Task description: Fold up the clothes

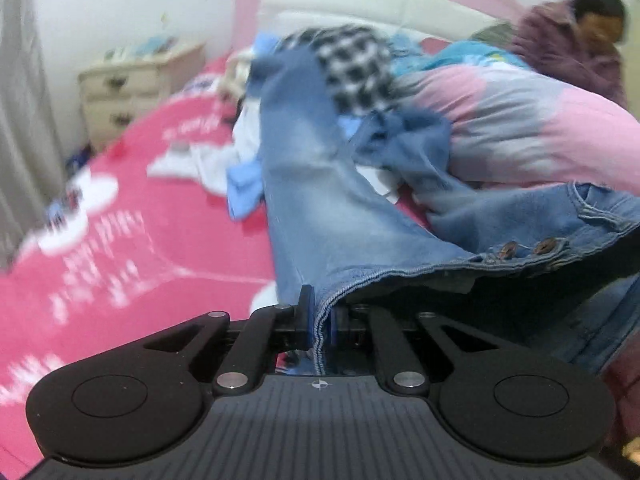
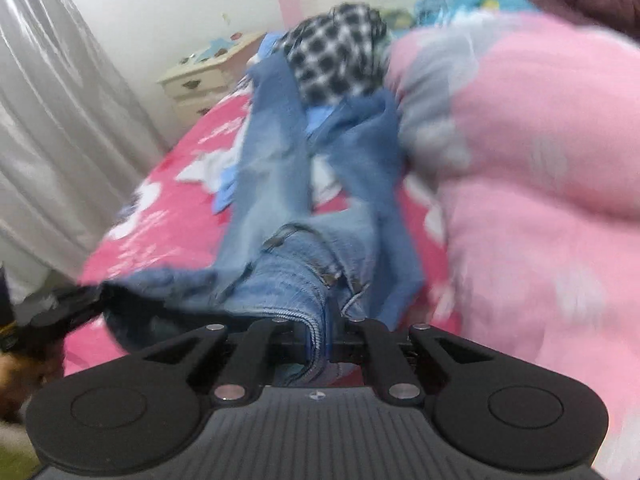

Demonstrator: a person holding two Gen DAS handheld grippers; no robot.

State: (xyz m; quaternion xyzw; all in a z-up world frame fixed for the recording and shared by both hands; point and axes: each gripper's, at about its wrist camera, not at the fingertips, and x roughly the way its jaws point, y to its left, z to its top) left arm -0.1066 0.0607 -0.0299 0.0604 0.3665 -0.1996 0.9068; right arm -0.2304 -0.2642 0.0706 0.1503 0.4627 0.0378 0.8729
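Jeans (image 1: 316, 184), in the left wrist view, are pinched at the waistband hem by the left tongs (image 1: 320, 316), legs running straight ahead over the pink bed (image 1: 140, 220), and in the right wrist view the right tongs (image 2: 320, 340) clamp the waistband, legs stretching away toward a checked garment (image 2: 336, 56).
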